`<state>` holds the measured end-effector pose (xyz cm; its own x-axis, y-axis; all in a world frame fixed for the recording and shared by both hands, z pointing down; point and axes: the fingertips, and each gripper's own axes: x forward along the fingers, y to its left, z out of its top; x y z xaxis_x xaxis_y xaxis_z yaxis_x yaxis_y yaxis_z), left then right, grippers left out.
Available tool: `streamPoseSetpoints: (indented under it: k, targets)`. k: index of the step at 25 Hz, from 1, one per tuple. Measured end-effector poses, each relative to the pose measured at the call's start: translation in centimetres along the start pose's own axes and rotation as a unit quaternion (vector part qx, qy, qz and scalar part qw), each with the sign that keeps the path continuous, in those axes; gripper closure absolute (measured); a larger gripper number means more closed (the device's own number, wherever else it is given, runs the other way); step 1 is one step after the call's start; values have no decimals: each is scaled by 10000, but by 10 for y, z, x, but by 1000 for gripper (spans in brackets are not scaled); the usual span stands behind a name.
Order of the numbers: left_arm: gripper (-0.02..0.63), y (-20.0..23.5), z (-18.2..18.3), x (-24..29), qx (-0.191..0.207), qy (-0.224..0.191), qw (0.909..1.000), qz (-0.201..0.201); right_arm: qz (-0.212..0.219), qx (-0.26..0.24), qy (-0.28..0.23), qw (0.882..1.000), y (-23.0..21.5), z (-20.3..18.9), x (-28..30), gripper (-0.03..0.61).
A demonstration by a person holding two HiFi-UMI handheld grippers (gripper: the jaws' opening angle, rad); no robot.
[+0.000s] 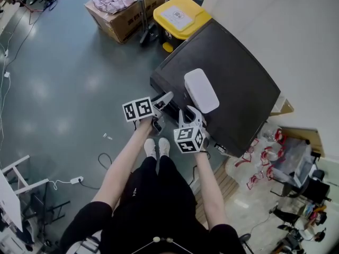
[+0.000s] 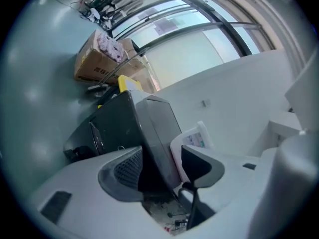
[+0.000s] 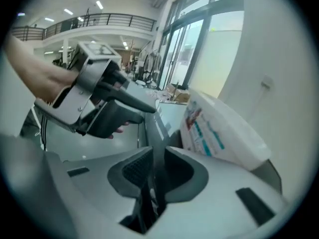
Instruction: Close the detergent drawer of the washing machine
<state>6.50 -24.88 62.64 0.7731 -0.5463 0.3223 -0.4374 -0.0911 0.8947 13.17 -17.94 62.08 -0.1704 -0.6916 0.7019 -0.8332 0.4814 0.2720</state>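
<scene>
At the far left of the head view we see a cardboard box (image 1: pixel 119 12) heaped with cloth, and just beside it a yellow-lidded bin (image 1: pixel 180 16), both on the grey floor (image 1: pixel 63 78) beyond the machine. Next comes our left gripper (image 1: pixel 162 100), held close to the front corner of the dark washing machine (image 1: pixel 238 83). In the left gripper view its jaws are spread wide and released: nothing is pressed between the pads (image 2: pixel 128 168), and the machine's corner stands just beyond them. A white detergent bottle (image 1: pixel 201 90) lies flat on the machine's top, near the front edge. Just right of the left gripper, our right gripper (image 1: pixel 192 113) tilts down at that same front edge. In the right gripper view its jaws are drawn narrow and appear clenched on the thin dark front edge of the detergent drawer (image 3: pixel 155 139), which runs upright between the two pads. There the bottle lies just right of the jaws, and the left gripper hovers up to the left. The drawer sits at the machine's front, in the right gripper's grasp and apart from the open left one
</scene>
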Motion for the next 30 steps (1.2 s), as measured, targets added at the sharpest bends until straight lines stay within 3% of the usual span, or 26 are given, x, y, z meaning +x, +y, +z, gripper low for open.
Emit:
streamPoseSetpoints:
  k: [2,4,7,8,10,12,16,18,23,30]
  targets:
    - [370,-16,-1,-3,452,24,9987,-248,27,401,-360,9985,-12,8,-14,538]
    - [371,-37,-2,-9,1097,38,9928,-489,136,813,-727,9939,-19,21,-29,534]
    - [371,-74,0,-25,2255,-17,9717,-698,222,1174,-1363,9834,-24,48,-54,554]
    - [409,-87,4,-34,2605,-144,9626,-729,240,1284,-1609,9783,-26,59,-63,574]
    - [573,-114,11,-56,3206,-485,9429,-756,310,1552,-2108,9646,-30,79,-83,574]
    - [595,-140,14,-79,3758,-719,9205,-797,411,1763,-2541,9501,-34,96,-104,575]
    - [606,-181,7,-124,4874,-951,8647,-750,753,1744,-3183,9287,-29,129,-147,575]
    - [607,-194,5,-144,5151,-1089,8475,-672,896,1711,-3367,9216,-23,142,-166,575]
    - [607,-210,9,-191,5172,-1515,8410,-472,1236,1813,-3599,9068,-7,165,-196,575]
    - [607,-223,19,-214,5432,-1778,8200,-293,1189,1181,-3847,9077,8,185,-220,575]
